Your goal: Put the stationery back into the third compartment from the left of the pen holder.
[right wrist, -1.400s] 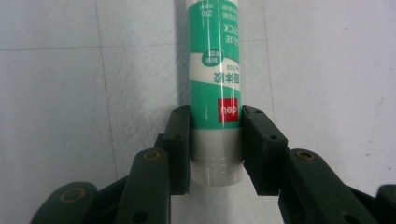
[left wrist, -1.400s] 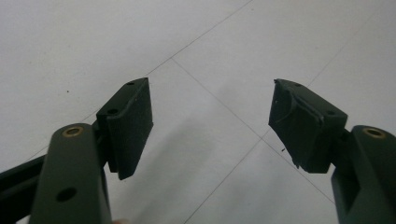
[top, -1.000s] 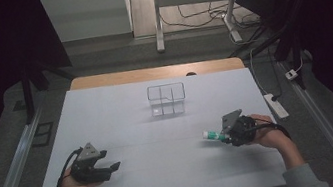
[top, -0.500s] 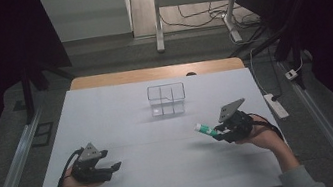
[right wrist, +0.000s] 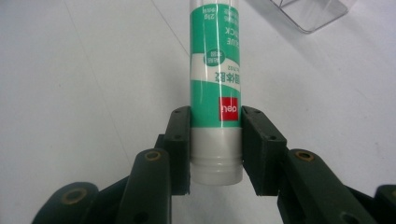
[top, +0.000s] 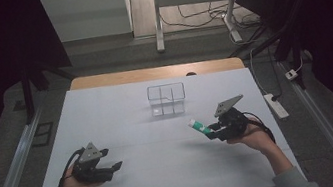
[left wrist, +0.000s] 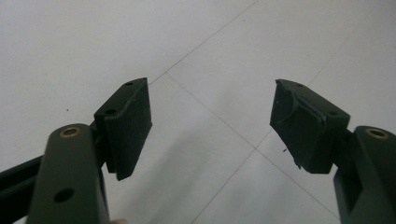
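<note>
The right gripper (top: 209, 131) pinches a green-and-white glue stick (right wrist: 215, 88) by its grey end, lifted above the white table (top: 122, 115) near its right edge, tip pointing towards the clear plastic divided box (top: 167, 98) at the far middle. The left gripper (top: 113, 168), jaws spread with nothing between them, sits near the front-left corner.

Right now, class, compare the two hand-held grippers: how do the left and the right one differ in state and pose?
The left gripper has its jaws spread apart with nothing between them; the right gripper is shut on a green and white glue stick. In the high view, the left gripper sits low at the white table, while the right gripper is raised, pointing towards the clear box. Both have black jaws and a grey plate on top.
</note>
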A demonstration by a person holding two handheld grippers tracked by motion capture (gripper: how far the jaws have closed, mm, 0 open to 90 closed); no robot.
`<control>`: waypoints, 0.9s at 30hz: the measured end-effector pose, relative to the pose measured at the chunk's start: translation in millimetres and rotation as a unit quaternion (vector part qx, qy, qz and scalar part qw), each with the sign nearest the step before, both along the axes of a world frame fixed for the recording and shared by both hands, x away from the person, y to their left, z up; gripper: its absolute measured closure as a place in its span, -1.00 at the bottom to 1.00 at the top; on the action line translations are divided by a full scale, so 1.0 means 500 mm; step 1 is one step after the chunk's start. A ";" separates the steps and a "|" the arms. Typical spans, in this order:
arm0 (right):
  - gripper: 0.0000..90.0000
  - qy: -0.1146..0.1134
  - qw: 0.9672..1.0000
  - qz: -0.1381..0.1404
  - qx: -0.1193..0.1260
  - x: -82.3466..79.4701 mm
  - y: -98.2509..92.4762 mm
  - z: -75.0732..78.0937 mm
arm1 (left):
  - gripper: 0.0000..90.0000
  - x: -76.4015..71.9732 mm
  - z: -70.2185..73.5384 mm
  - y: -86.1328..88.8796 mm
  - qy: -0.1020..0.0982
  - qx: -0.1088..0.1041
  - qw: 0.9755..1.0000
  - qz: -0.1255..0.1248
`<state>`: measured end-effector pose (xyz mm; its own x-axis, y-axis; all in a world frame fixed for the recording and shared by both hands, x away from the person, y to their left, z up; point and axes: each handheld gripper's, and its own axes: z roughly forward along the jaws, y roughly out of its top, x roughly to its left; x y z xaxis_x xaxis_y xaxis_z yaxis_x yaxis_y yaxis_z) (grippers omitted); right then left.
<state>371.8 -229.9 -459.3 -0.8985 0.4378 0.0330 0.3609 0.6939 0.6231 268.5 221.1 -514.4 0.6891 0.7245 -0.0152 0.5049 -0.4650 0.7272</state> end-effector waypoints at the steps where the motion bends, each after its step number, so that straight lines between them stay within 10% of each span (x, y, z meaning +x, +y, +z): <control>1: 0.43 0.000 1.000 -0.003 0.002 0.000 0.003 0.000 | -0.36 0.000 0.000 -0.001 -0.001 0.000 1.000 0.000; 27: 0.43 0.025 1.000 -0.002 0.014 -0.007 0.056 -0.014 | -0.40 0.010 0.020 -0.048 -0.013 -0.015 0.999 -0.029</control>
<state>368.4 -202.0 -466.2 -0.8936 0.4399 0.0890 0.3945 0.6753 0.6231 273.3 196.9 -504.3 0.7310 0.6822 -0.0177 0.4579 -0.4710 0.7540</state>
